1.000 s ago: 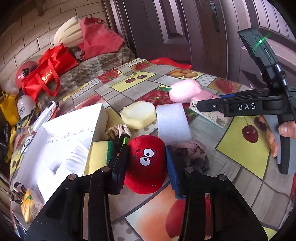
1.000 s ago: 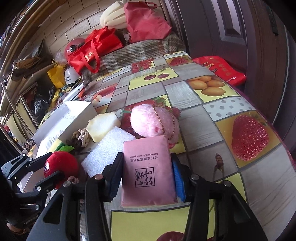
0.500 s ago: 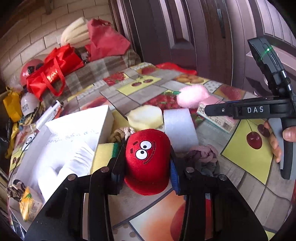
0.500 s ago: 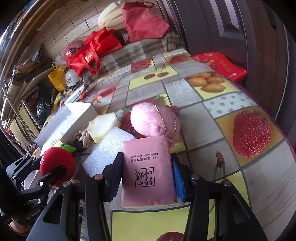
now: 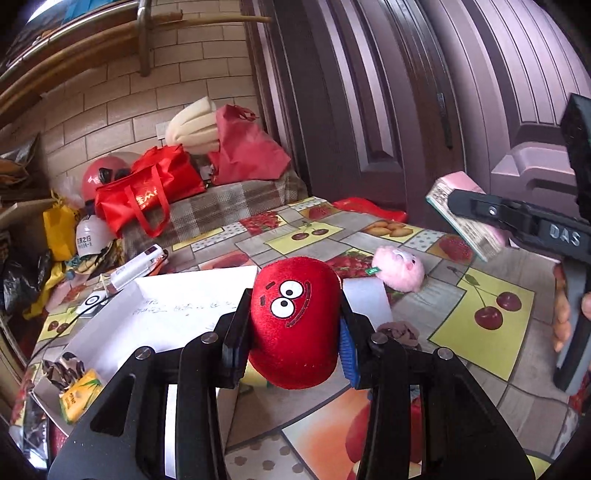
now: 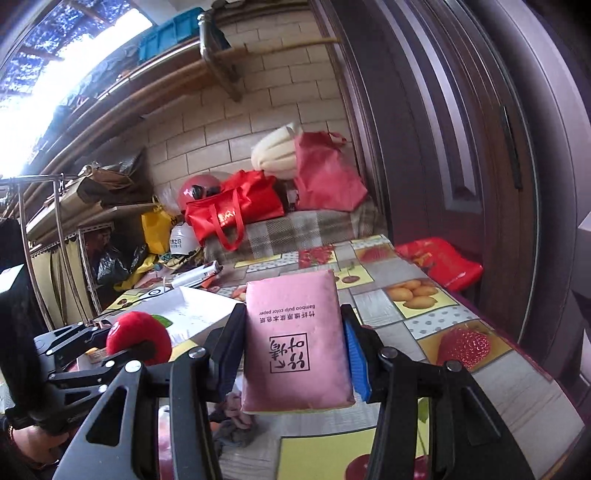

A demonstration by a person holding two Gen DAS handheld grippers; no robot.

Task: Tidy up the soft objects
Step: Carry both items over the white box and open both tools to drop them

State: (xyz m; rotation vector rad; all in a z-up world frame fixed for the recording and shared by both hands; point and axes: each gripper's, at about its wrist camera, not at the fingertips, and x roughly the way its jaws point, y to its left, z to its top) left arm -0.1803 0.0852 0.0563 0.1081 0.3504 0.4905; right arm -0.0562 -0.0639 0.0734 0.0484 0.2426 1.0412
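From my feed I see a wall of pale brick-pattern tiles (image 6: 229,144) at the back, and a dark brown panelled door (image 6: 454,140) filling the right side. A wooden shelf (image 6: 122,96) runs high along the wall on a metal bracket (image 6: 218,55), with a blue crate (image 6: 173,35) on top. Bright daylight pours in at the upper left of the right wrist view. A metal rack (image 6: 55,236) stands at the left, cluttered with bags. The tabletop (image 5: 480,317) wears a fruit-print oilcloth; beyond it lies a checked blanket (image 5: 221,206) carrying red bags (image 5: 147,188).
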